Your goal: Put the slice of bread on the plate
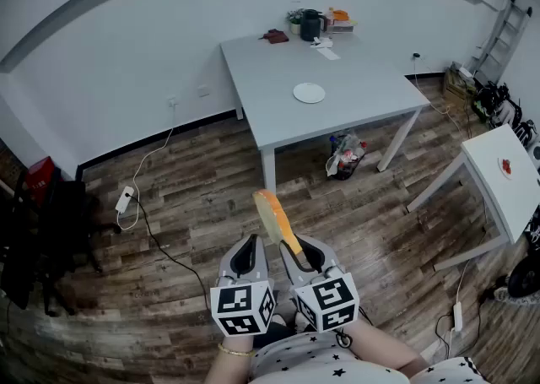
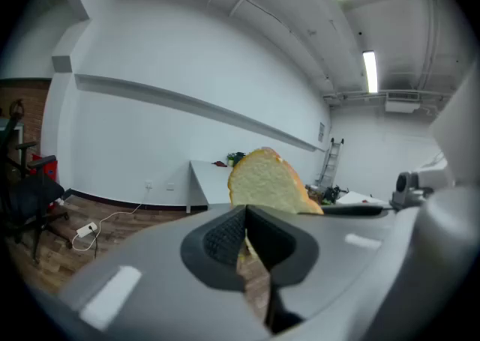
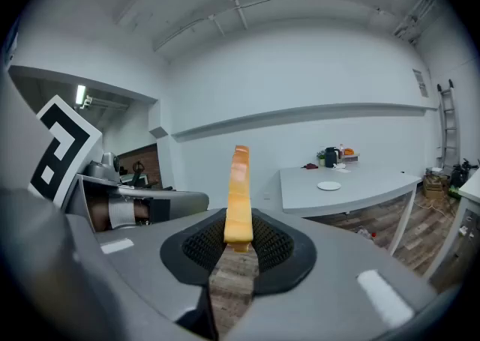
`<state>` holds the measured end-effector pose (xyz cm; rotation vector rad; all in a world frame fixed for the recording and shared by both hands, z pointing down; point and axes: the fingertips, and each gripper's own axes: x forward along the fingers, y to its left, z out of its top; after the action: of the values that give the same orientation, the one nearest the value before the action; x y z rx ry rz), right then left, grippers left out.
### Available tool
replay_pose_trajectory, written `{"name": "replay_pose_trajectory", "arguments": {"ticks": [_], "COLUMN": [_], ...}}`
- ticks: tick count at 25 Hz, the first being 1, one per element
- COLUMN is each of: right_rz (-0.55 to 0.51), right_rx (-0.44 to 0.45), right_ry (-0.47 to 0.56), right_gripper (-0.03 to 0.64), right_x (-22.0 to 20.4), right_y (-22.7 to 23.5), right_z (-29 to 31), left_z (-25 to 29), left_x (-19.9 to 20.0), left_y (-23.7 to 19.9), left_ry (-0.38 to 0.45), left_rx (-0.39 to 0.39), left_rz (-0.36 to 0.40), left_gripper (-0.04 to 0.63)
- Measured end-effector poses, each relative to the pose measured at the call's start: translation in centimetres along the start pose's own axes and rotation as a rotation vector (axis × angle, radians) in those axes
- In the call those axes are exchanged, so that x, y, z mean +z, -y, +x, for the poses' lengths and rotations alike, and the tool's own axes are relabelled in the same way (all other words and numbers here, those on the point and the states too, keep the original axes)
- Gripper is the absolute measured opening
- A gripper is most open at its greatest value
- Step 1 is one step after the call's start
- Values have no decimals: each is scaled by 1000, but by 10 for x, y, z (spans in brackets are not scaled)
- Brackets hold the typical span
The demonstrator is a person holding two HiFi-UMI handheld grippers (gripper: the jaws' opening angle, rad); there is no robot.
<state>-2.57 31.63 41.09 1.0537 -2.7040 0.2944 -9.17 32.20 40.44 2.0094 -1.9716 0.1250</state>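
My right gripper (image 1: 295, 249) is shut on the lower end of a slice of bread (image 1: 274, 218), which stands on edge and points up and forward. In the right gripper view the bread (image 3: 239, 197) rises thin and upright from between the pads of that gripper (image 3: 238, 238). My left gripper (image 1: 247, 251) hangs close beside it on the left, its jaws closed together with nothing in them (image 2: 244, 216); the bread (image 2: 266, 182) shows just beyond them. A small white plate (image 1: 309, 93) lies on the grey table (image 1: 363, 78) far ahead, also in the right gripper view (image 3: 328, 186).
A dark jug (image 1: 310, 25) and small items stand at the table's far edge. A plastic bag (image 1: 344, 154) lies on the wood floor under it. A second white table (image 1: 506, 171) is at the right, a ladder (image 1: 504, 32) behind, a black chair (image 1: 34, 230) at left.
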Motion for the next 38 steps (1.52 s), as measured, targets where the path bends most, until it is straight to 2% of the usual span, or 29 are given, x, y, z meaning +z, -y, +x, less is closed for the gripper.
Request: {"name": "replay_pose_trajectory", "arguments": {"ticks": [10,16,21,27,33,38], "right_rz": [15,47,64,53,37,46], "right_rx": [-11,-45,-74,-69,-58,-57], "right_ry": [-20,-47,-29,-18,7,-3], "right_gripper": [84,84,85,84,86,85], "right_x": [-14,-21,-7,24,61,70], "right_y": [-7,14,58,137,213,262], "right_z": [13,28,58,109,147,175], "left_z": [4,30,79,170,245,297], "left_x": [-15,-15,-4,30,70,78], "left_y": [-21,-20,-15,-3,17,28], "left_ry": [-14,-31,-37,-17,32,27], "left_rx": [-14,-48,-69,-76,-56,-42], "left_rz": [-23,-8,3,6,-11,-19], "left_gripper": [8,8,8,8,8,8]}}
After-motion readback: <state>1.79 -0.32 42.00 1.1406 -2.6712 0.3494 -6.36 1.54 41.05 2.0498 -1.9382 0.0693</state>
